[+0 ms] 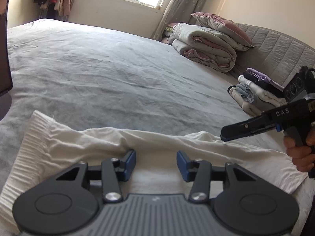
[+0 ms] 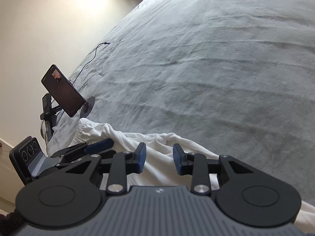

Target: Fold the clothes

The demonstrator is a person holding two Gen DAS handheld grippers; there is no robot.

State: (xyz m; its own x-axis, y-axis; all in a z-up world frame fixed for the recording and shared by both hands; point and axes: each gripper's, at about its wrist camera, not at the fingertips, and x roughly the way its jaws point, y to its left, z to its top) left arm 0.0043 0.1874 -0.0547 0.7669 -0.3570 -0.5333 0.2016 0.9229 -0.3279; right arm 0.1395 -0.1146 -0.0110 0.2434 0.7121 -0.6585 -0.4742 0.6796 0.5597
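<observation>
A white garment [image 1: 157, 143] with a ribbed hem at its left end lies spread along the near edge of the grey bed; it also shows in the right wrist view [image 2: 157, 143]. My left gripper [image 1: 156, 164] is open and empty, just above the garment's middle. My right gripper [image 2: 159, 160] is open and empty over the garment's right part. In the left wrist view the right gripper [image 1: 224, 132] shows side-on at the right, held by a hand. In the right wrist view the left gripper [image 2: 102, 144] shows at the left.
The grey bedsheet [image 1: 98, 74] stretches ahead. A stack of folded clothes [image 1: 256, 92] and a rolled duvet with a pillow [image 1: 208, 47] sit by the headboard at right. A phone on a stand [image 2: 63, 92] with a cable stands at the bed's left edge.
</observation>
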